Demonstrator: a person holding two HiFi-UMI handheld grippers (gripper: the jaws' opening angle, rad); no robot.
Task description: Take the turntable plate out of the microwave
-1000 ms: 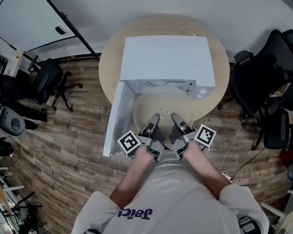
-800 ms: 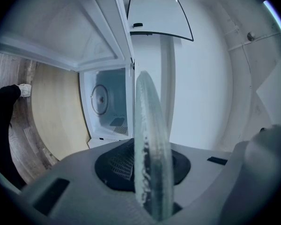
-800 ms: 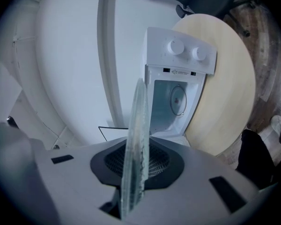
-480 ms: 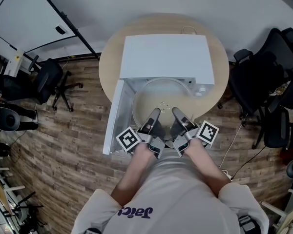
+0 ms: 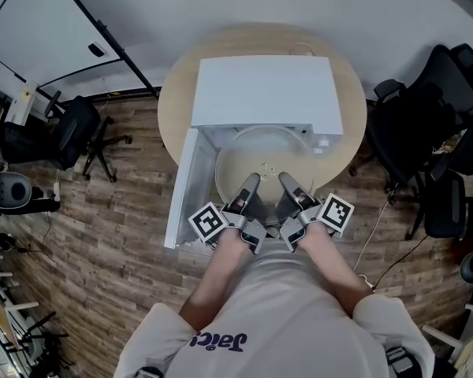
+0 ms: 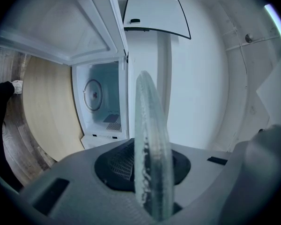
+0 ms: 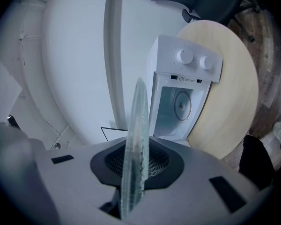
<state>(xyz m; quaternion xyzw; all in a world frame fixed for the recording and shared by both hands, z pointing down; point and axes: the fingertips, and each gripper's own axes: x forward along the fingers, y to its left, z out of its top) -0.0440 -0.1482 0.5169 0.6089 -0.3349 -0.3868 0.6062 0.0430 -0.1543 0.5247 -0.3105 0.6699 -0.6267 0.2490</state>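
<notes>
The clear glass turntable plate (image 5: 262, 157) hangs level in front of the open white microwave (image 5: 264, 93), its far rim at the cavity mouth. My left gripper (image 5: 249, 184) is shut on the plate's near rim at the left. My right gripper (image 5: 287, 182) is shut on the near rim at the right. In the left gripper view the plate (image 6: 150, 135) stands edge-on between the pads of the left gripper (image 6: 152, 193), with the microwave cavity (image 6: 103, 102) behind. In the right gripper view the plate (image 7: 136, 139) runs edge-on through the right gripper (image 7: 131, 193), and the microwave (image 7: 182, 97) shows beyond.
The microwave door (image 5: 181, 191) is swung open to the left, next to my left gripper. The microwave sits on a round wooden table (image 5: 175, 109). Black office chairs stand at the right (image 5: 426, 132) and at the left (image 5: 79, 128) on the wood floor.
The plate's far rim now shows a little nearer to me and clearer against the cavity mouth. Both grippers have stayed almost in place, still shut on the near rim.
</notes>
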